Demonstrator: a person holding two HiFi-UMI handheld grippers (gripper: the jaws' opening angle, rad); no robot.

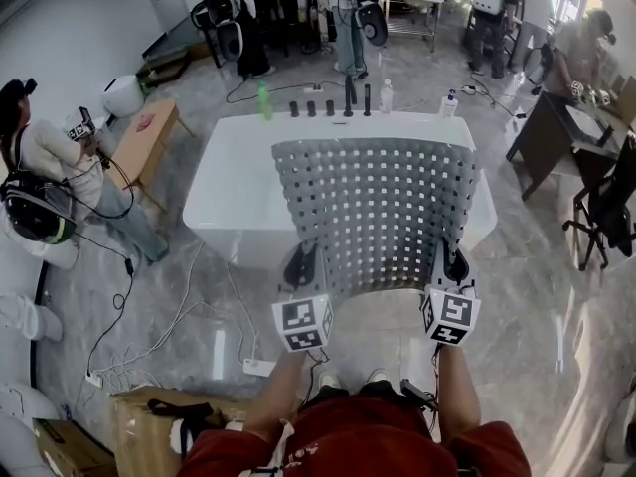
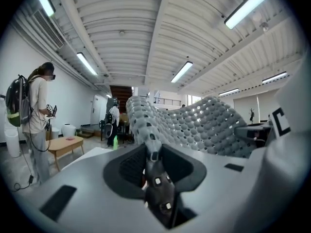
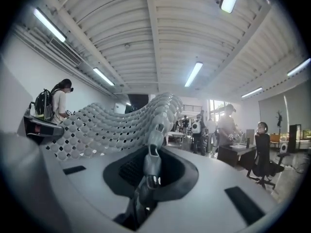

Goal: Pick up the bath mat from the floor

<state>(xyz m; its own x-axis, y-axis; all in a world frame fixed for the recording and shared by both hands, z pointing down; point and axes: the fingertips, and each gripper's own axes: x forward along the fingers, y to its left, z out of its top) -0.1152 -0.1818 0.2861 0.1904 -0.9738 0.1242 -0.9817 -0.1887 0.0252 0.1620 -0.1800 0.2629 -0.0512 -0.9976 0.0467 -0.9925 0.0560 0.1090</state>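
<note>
My left gripper (image 1: 301, 264) pinches one near corner of the bath mat (image 1: 373, 217), fingers (image 2: 127, 168) narrow; my right gripper (image 1: 455, 264) pinches the other corner, narrower.

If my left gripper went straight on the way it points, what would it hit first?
The left gripper would meet the grey bath mat clamped in its jaws, spreading ahead. Beyond, probably air above the white bathtub; depth unclear.
</note>
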